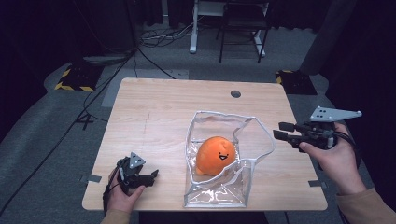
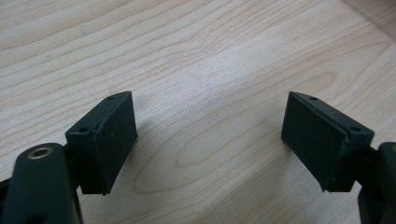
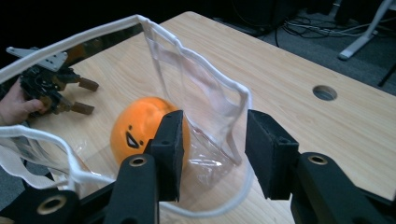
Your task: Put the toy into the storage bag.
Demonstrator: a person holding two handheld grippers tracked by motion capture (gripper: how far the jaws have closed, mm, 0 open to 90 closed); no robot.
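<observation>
My right gripper (image 3: 212, 154) hangs beside the clear pouch (image 1: 219, 186), jaws open and empty, lined up with its white rim for a pinch. An orange plush (image 1: 215, 155) sits inside, just beyond the jaws. My left gripper (image 1: 140, 177) rests wide open on the table (image 1: 159, 107), holding nothing.

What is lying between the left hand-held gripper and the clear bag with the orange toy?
Nothing: in the high view, bare table separates the left hand-held gripper from the clear bag holding the orange toy.
</observation>
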